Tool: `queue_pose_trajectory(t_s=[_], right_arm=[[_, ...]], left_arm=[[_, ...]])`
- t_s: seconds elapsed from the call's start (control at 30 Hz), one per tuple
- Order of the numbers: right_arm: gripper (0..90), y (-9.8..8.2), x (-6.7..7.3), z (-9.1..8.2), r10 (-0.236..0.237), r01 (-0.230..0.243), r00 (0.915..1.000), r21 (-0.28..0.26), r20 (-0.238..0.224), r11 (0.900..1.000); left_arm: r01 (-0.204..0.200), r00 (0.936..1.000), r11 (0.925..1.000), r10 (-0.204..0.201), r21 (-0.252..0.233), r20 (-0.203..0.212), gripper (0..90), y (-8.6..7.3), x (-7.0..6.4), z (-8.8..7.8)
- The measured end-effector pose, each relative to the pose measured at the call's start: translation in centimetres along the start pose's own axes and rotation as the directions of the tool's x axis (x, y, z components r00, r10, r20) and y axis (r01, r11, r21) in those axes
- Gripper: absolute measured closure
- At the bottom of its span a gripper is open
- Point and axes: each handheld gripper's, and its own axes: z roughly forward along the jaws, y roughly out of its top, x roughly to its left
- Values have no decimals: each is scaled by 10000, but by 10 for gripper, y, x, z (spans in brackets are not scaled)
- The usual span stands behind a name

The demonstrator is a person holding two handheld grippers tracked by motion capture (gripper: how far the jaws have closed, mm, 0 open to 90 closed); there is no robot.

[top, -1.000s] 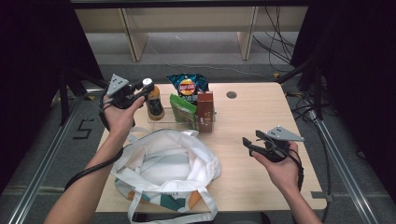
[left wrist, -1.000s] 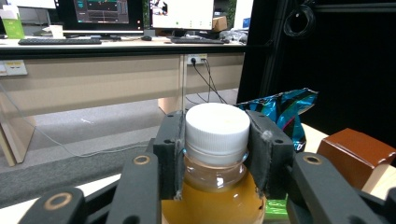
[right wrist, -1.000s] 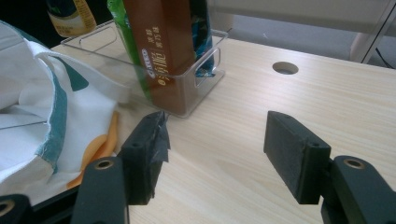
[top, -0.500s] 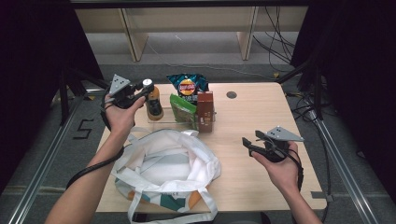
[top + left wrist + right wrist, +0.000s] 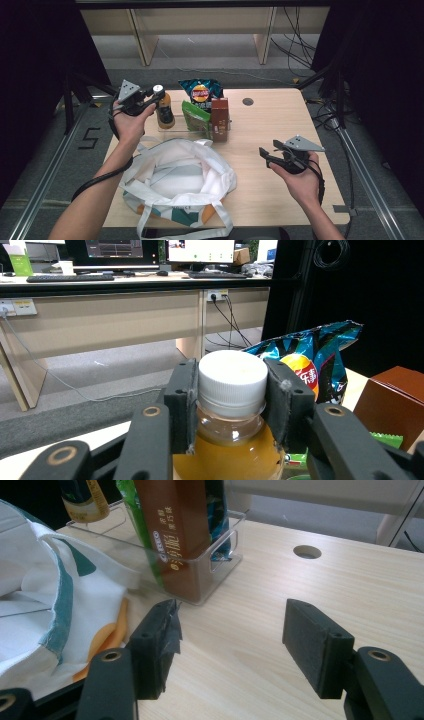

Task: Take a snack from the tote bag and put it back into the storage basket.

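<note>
Nothing changed since a second ago: left gripper [image 5: 231,405] fingers pinching juice bottle [image 5: 231,390] cap, unlifted; right gripper [image 5: 235,650] fingers spread, empty above surface [image 5: 260,630].

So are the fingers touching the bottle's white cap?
Touching. In the left gripper view, both fingers of the left gripper press against the sides of the bottle's white cap.

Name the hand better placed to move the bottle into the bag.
Left. The left gripper is already clamped on the bottle at its cap; the right gripper hovers open and empty beside the bag.
</note>
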Motion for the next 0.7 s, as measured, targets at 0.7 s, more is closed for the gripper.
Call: queue_pose_trajectory(t_s=[0.7], right_arm=[[399, 0, 0, 0, -42, 42, 10000, 19, -32, 10000]], left_arm=[[-50, 10000, 9991, 47, 416, 66, 589, -11, -3, 6]])
